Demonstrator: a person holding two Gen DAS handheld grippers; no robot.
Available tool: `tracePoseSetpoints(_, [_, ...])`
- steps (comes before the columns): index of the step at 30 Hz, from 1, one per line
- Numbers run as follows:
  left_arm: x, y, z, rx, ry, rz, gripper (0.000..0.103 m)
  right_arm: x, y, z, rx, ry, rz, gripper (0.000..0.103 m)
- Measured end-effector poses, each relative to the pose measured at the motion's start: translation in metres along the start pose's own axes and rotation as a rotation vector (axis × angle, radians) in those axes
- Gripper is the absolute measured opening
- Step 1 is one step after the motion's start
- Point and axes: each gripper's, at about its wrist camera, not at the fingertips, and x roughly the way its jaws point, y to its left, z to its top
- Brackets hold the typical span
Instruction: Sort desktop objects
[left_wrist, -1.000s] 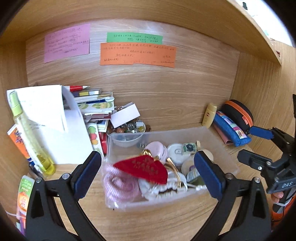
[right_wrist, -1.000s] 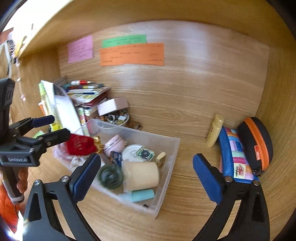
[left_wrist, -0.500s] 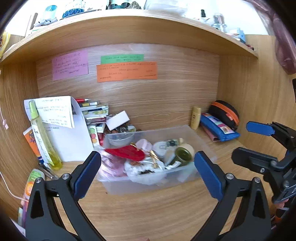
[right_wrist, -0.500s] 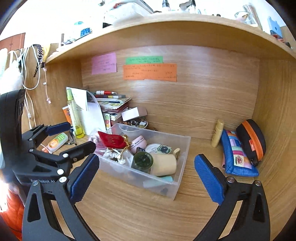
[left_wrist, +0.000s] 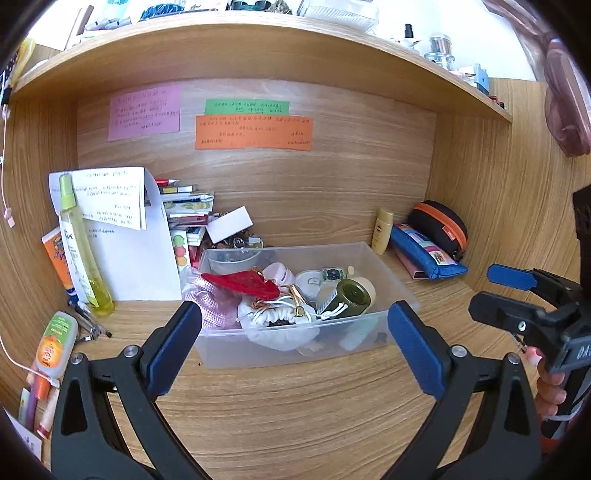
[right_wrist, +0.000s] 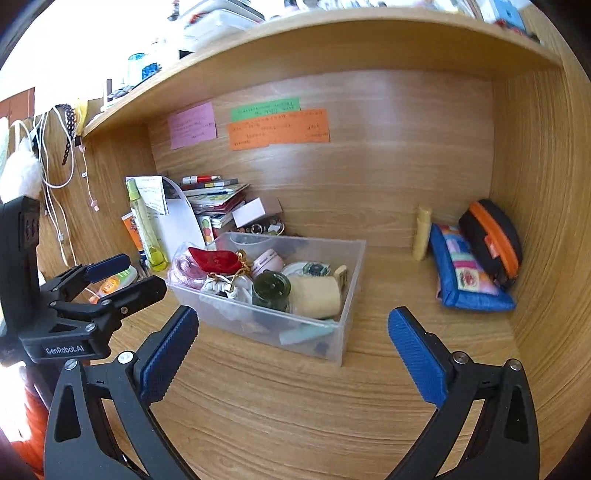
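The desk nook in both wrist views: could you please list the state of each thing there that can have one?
left hand-held gripper: open, empty
right hand-held gripper: open, empty
clear plastic bin: lidless, filled
green jar: lid on, lying on its side
yellow spray bottle: upright, leaning
blue pencil pouch: zipped, leaning
black-and-orange case: zipped shut

One clear bin (left_wrist: 384, 275), three wall notes (left_wrist: 255, 132), two zip pouches (left_wrist: 428, 254).
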Motion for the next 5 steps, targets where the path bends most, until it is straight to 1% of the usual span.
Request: tracePoseSetpoints(5, [0.0039, -0.0024, 0.0005, 0.016, 0.013, 0.003, 0.102, 0.0058, -0.0062, 0.0026, 0.029, 0.010, 0.013, 0.103])
